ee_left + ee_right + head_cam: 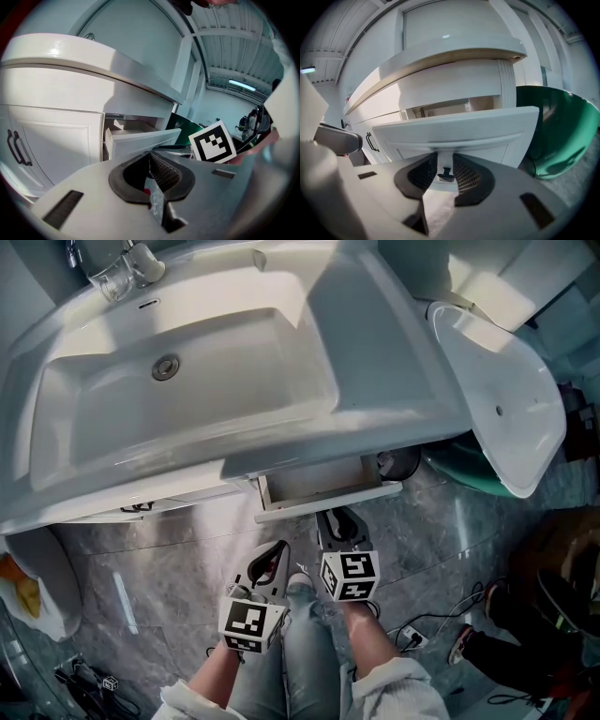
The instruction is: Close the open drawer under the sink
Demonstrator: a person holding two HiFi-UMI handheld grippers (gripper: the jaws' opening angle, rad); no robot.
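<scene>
The white drawer (323,495) stands pulled out under the sink (394,381). In the right gripper view its front panel (454,131) fills the middle, with a small dark handle (445,176) low on it. My right gripper (445,172) has its ribbed pads against both sides of that handle; in the head view this right gripper (336,517) touches the drawer front. My left gripper (278,549) hangs lower and to the left, off the drawer, jaws together. In the left gripper view the left gripper (150,155) is shut, and the drawer (140,140) lies beyond it.
A green bin (459,470) stands right of the drawer, with a white toilet bowl (506,399) above it. Cabinet doors (47,140) with dark handles (14,147) are left of the drawer. My legs, cables (422,634) and another person's shoes are on the grey floor.
</scene>
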